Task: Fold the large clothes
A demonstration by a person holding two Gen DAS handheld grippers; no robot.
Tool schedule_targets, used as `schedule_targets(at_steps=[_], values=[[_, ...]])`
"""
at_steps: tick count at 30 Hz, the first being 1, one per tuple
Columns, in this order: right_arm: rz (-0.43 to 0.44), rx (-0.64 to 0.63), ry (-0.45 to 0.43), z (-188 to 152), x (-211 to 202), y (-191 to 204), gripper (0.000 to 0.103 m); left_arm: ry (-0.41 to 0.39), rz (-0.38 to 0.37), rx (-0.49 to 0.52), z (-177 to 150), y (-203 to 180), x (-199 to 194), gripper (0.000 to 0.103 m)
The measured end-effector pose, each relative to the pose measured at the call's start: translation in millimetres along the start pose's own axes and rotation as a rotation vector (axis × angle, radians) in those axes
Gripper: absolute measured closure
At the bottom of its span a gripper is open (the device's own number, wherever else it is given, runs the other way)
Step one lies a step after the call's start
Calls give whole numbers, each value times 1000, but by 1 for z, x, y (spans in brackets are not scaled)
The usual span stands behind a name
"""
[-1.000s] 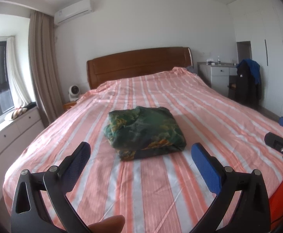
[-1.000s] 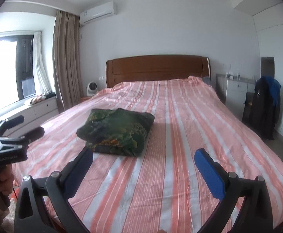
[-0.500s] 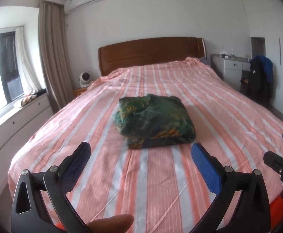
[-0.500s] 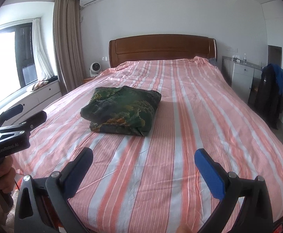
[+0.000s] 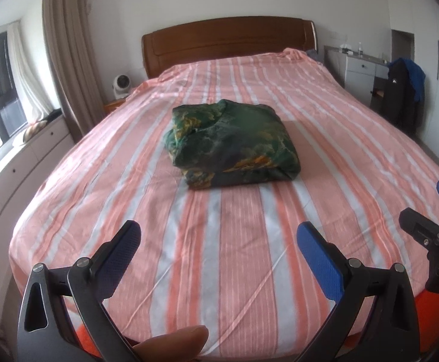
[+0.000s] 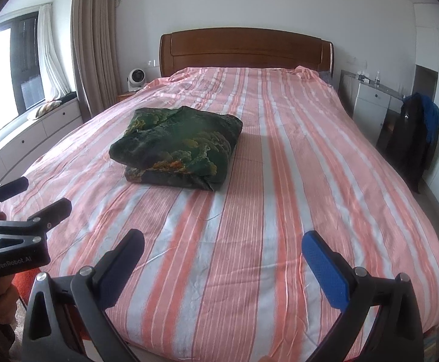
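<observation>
A folded dark green patterned garment [image 5: 233, 143] lies in a compact bundle in the middle of the bed's pink and white striped sheet [image 5: 219, 241]; it also shows in the right wrist view [image 6: 178, 147]. My left gripper [image 5: 219, 235] is open and empty above the foot of the bed, well short of the garment. My right gripper [image 6: 224, 241] is open and empty too, to the right of the left one. The right gripper shows at the right edge of the left wrist view [image 5: 430, 211], and the left gripper at the left edge of the right wrist view [image 6: 23, 196].
A wooden headboard [image 5: 228, 42] stands at the far end. A small fan [image 5: 121, 84] sits on a nightstand at left, near curtains and a window bench [image 5: 17, 163]. A white dresser [image 5: 361, 72] and a chair draped with dark clothes [image 5: 403, 90] stand at right.
Both grippers have tilted downward and drawn slightly closer over the foot of the bed, so the garment sits higher in view. The garment has not moved. Both grippers stay open.
</observation>
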State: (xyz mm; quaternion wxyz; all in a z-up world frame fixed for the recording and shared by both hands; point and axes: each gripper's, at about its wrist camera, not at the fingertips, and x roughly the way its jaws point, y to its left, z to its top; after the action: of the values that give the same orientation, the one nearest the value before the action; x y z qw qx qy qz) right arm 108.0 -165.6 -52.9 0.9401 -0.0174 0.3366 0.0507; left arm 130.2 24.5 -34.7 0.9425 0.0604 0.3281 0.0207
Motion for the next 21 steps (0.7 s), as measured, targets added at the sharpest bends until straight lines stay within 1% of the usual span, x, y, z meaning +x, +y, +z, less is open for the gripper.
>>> schedule_targets(at_steps=[2,12,16,19,21], values=[[0,0,12,-1,2,0,0,-2,12,5,0,-1,0,0],[-16,-4,21,2,0,-2,0,-4,26,23,2,-4,-5,0],[-12,-13,30,3,-2,-1,0,-17,19,15,8,-4,-13,0],[-13,-19,46,5,-2,2,0,-30,37,20,12,-3,-20,0],[-20,-13,62,8,-3,4,0,-32,30,22,15,0,-25,0]])
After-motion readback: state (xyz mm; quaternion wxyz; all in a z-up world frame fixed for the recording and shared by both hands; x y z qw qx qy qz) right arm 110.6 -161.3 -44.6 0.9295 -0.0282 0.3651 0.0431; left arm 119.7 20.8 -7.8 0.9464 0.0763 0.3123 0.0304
